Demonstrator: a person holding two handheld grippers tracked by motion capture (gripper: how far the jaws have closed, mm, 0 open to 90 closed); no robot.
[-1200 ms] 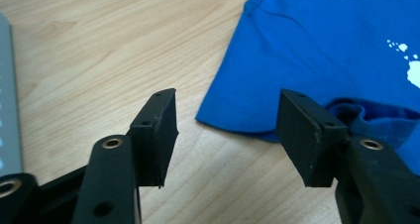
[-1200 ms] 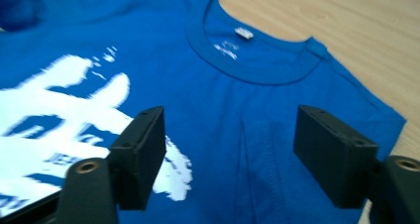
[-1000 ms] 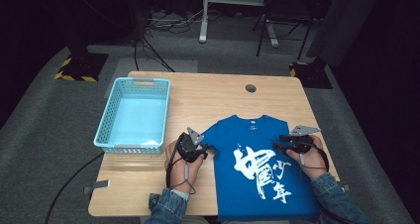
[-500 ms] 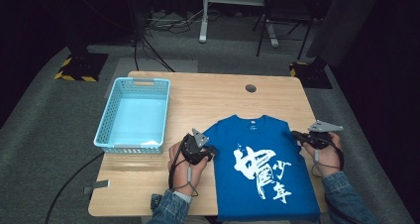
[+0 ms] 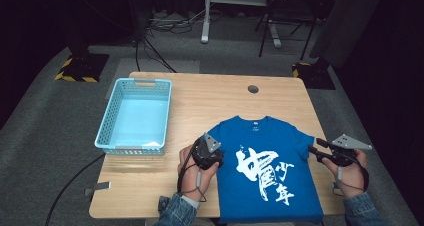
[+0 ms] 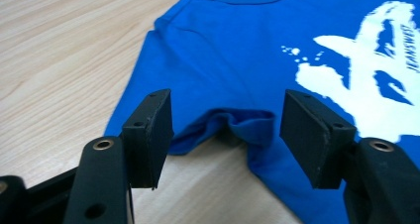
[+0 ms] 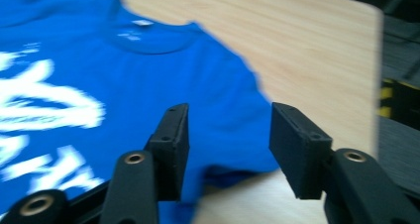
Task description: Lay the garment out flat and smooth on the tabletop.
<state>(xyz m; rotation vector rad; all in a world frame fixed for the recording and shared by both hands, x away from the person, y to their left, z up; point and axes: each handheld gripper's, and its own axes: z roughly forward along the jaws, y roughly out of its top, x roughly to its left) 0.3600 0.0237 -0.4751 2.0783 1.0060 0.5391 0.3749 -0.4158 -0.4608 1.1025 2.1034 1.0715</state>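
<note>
A blue T-shirt (image 5: 270, 171) with white print lies flat on the wooden table (image 5: 210, 96), collar toward the far side. My left gripper (image 5: 216, 148) is at the shirt's left sleeve. In the left gripper view, its jaws (image 6: 228, 110) are open on either side of the rumpled sleeve hem (image 6: 242, 127), and the pads are off the cloth. My right gripper (image 5: 315, 150) is at the table's right edge, just outside the right sleeve (image 7: 237, 135). Its jaws (image 7: 230, 120) have just been opening and grip nothing; the sleeve lies beneath them.
A light blue plastic basket (image 5: 107, 123) stands on the table's left half, apparently empty. A round cable hole (image 5: 253, 89) is near the far edge. The person's forearms come in from the near edge. Dark floor, cables and stands surround the table.
The right gripper moved rightward from the sleeve to the table's right edge and its jaws came open. The left gripper shifted slightly right toward the left sleeve.
</note>
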